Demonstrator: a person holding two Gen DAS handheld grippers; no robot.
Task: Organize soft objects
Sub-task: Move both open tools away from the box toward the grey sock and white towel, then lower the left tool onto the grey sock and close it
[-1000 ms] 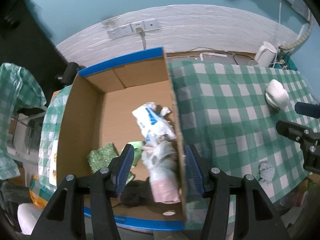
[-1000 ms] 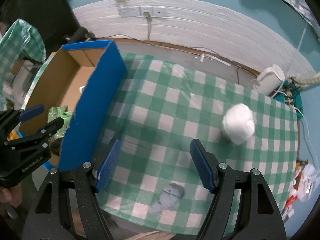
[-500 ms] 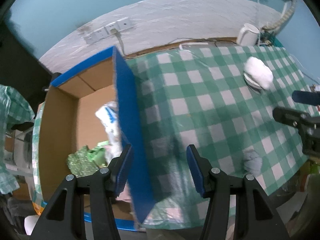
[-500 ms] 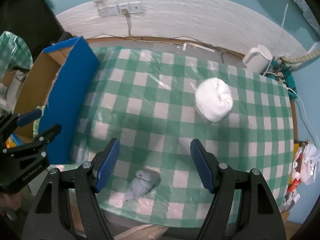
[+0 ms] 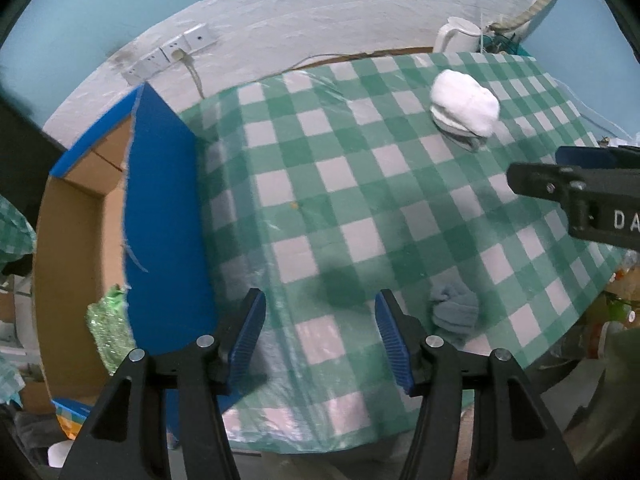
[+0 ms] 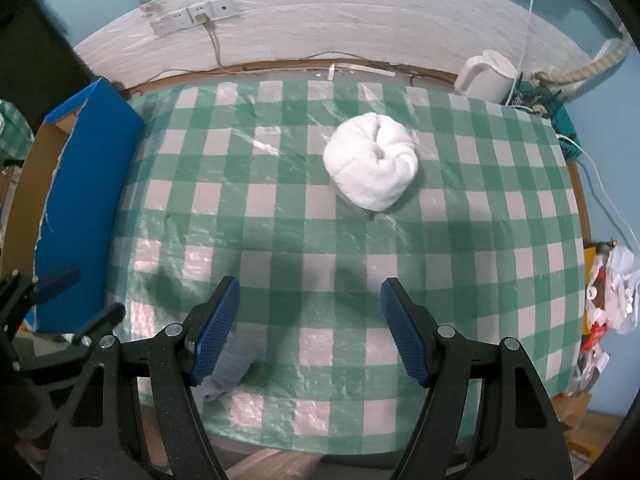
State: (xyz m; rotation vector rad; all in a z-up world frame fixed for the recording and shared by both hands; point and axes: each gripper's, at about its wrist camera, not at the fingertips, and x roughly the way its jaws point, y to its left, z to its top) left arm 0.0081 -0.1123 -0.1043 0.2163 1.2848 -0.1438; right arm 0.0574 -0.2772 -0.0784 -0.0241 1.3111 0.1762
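Observation:
A rolled white towel (image 6: pixel 372 162) lies on the green checked tablecloth (image 6: pixel 280 208), far ahead of my right gripper (image 6: pixel 310 328), which is open and empty. The same white towel (image 5: pixel 464 108) shows at the far right in the left wrist view. A small crumpled blue-grey cloth (image 5: pixel 454 310) lies near the table's front edge, just right of my left gripper (image 5: pixel 320 338), whose jaws are opening with nothing between them. In the right wrist view the blue-grey cloth (image 6: pixel 230 368) is partly hidden behind the left finger. The blue cardboard box (image 5: pixel 160 220) stands at the left.
A glittery green item (image 5: pixel 108 320) lies inside the box. A white kettle (image 6: pixel 486 76) and cables sit at the back right corner. Wall sockets (image 6: pixel 192 16) are on the wall behind. Bags and clutter (image 6: pixel 612 292) lie off the table's right edge.
Both grippers moved right, away from the box and over the tablecloth, and sank a little. The box interior slid out of the left wrist view; the blue-grey cloth now sits beside the left gripper.

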